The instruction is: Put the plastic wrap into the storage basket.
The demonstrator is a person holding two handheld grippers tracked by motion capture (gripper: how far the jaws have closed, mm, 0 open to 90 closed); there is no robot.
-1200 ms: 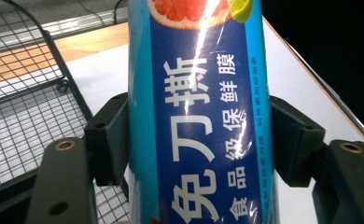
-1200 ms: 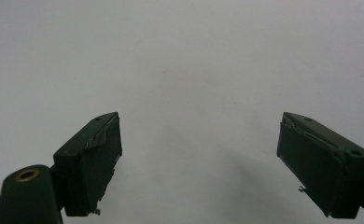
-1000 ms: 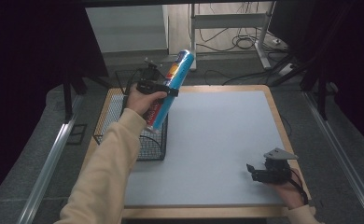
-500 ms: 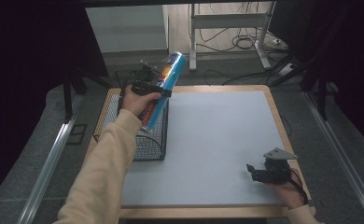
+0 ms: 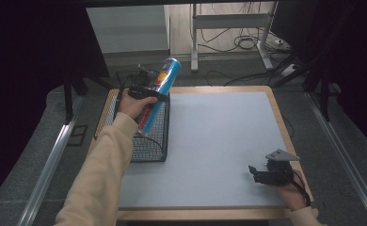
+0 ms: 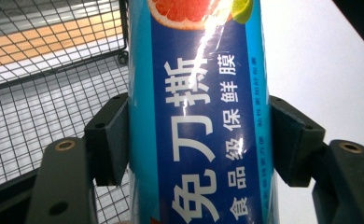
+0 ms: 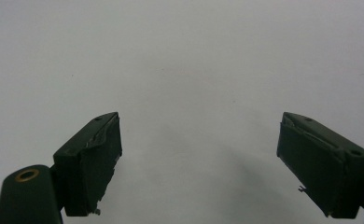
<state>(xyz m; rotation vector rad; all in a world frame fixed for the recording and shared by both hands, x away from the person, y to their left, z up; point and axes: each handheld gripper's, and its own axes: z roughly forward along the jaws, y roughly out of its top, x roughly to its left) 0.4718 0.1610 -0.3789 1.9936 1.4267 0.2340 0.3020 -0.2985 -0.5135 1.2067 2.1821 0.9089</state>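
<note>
Gripping glossy blue cylindrical tube point(image 6: 199, 116).

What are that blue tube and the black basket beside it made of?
The blue tube has a glossy printed wrap, likely plastic film over cardboard or plastic: light streaks glare down its label. The black basket looks like thin metal wire, probably coated matt black: it is an open welded grid you can see through. The left gripper clamps the tube over it.
</note>
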